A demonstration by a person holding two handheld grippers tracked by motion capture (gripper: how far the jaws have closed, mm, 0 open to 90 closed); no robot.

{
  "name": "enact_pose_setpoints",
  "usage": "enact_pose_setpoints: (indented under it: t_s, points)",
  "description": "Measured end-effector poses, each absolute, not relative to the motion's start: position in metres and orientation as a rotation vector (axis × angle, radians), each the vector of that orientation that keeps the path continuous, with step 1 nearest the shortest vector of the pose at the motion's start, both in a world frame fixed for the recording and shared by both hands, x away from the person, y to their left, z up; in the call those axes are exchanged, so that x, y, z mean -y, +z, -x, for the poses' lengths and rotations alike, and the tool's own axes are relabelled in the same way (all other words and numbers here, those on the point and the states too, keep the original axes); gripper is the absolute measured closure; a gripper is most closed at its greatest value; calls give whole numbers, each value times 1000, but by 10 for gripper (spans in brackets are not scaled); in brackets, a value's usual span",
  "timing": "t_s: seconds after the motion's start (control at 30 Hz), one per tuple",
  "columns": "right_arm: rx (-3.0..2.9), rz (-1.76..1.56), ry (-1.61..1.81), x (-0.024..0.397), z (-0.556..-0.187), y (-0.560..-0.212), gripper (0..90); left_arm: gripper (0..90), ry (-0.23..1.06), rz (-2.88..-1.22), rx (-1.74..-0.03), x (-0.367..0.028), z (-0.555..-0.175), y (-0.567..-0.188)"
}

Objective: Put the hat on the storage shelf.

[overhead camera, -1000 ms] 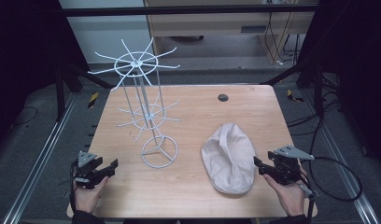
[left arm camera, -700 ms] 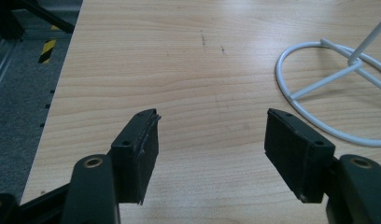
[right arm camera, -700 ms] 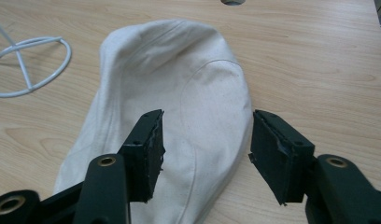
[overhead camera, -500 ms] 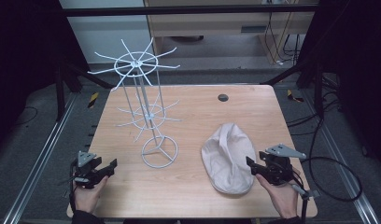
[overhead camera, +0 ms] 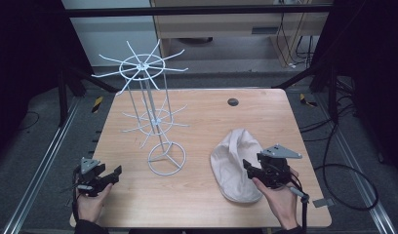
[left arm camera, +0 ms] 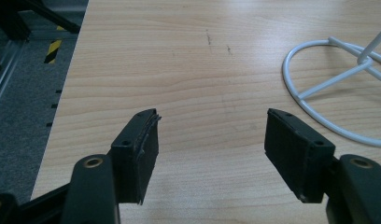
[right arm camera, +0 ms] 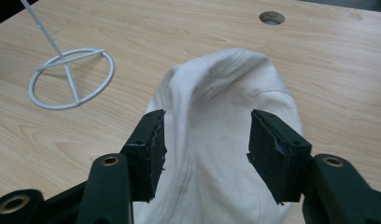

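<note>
A cream cloth cap point(overhead camera: 234, 163) point(right arm camera: 221, 135) lies flat on the right half of the wooden table point(overhead camera: 202, 117). My right gripper point(overhead camera: 251, 170) point(right arm camera: 205, 144) is open, its jaws hanging just over the cap's near right part with cloth showing between them. A white wire hat rack point(overhead camera: 147, 97) with two tiers of spokes stands left of centre on a ring base point(overhead camera: 166, 158) point(left arm camera: 338, 84) point(right arm camera: 72, 77). My left gripper point(overhead camera: 109, 176) point(left arm camera: 211, 149) is open over bare wood near the front left corner, its jaws empty, the ring base to its right.
A small round hole point(overhead camera: 232, 102) point(right arm camera: 271, 17) sits in the table near the back right. Dark floor, metal rails and cables surround the table. A cable point(overhead camera: 350, 190) trails from the right gripper off the table's right edge.
My right gripper has moved left from the table's right edge until its open jaws are over the cap. The left gripper has stayed in place.
</note>
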State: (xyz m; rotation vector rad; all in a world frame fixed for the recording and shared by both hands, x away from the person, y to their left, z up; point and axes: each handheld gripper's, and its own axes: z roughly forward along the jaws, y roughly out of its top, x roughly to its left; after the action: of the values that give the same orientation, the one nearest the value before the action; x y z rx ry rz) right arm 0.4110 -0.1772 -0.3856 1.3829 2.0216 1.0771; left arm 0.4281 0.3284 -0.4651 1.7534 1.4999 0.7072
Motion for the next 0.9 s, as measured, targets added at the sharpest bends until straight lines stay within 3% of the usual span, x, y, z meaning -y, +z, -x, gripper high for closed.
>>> enact_pose_setpoints:
  t_s: [0.9]
  points:
    - [-2137, -1436, 916, 145, -449, -405, 544, 351, 705, -1770, -1506, -329, -430, -467]
